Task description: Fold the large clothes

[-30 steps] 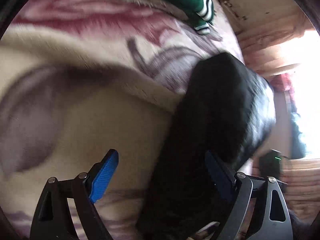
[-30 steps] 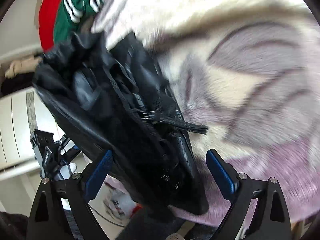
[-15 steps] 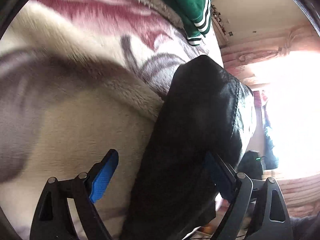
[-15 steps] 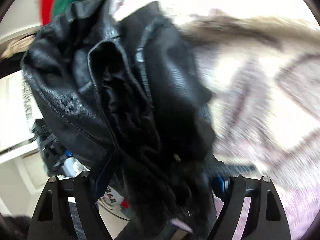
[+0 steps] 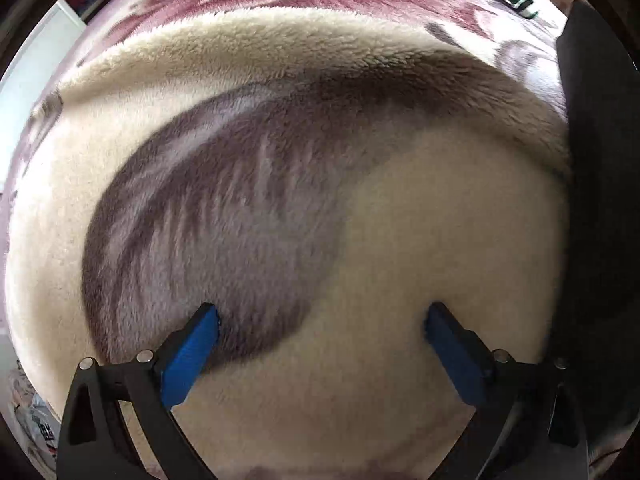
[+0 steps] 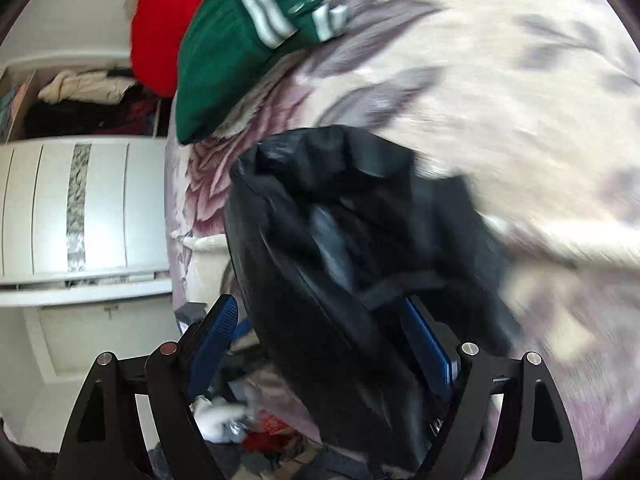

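A black leather jacket (image 6: 360, 248) lies bunched at the near edge of the bed. In the right wrist view it fills the space between the fingers of my right gripper (image 6: 332, 344), whose jaws stand wide apart around it without pinching it. In the left wrist view only a dark edge of the jacket (image 5: 596, 200) shows at the far right. My left gripper (image 5: 320, 328) is open and empty, low over the cream and purple floral fleece blanket (image 5: 420, 240), to the left of the jacket.
A green garment with white stripes (image 6: 236, 44) and a red one (image 6: 160, 20) lie at the far end of the bed. A white cabinet (image 6: 80, 208) stands beside the bed, an open shelf of clothes (image 6: 80, 96) above it. Clutter (image 6: 256, 424) lies on the floor.
My left gripper has swung left off the jacket and now faces bare blanket. The right gripper's jaws, closer together half a second ago, have widened, and the view has shifted toward the cabinet.
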